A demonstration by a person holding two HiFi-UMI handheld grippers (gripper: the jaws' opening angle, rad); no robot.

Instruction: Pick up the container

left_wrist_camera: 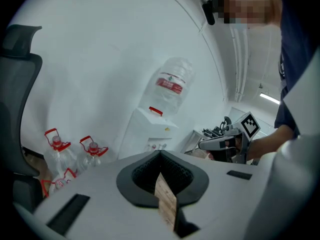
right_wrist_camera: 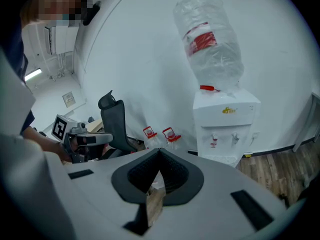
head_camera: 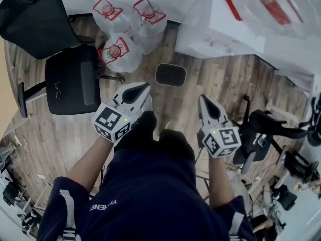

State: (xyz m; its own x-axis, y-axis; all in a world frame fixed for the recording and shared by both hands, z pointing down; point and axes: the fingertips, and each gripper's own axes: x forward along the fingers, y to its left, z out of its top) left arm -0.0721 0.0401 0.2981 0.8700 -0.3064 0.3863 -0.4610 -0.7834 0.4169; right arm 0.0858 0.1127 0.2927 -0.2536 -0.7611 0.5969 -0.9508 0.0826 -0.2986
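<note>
I am looking down at a wooden floor. A dark, rounded square container [head_camera: 170,75] lies on it ahead of both grippers. Three clear water jugs with red handles [head_camera: 123,51] stand by the wall beyond it, also visible as jugs [left_wrist_camera: 57,151] and jugs [right_wrist_camera: 159,135]. My left gripper [head_camera: 143,88] is held at waist height, shut and empty, its tips meeting [left_wrist_camera: 161,154]. My right gripper [head_camera: 203,99] is beside it, also shut with nothing in it [right_wrist_camera: 159,151]. Both hang well above the floor and apart from the container.
A black office chair [head_camera: 70,79] stands at the left. A white water dispenser [right_wrist_camera: 225,124] with an upturned bottle [right_wrist_camera: 210,44] stands against the wall at the upper right [head_camera: 225,19]. Black equipment and cables [head_camera: 271,127] crowd the right side.
</note>
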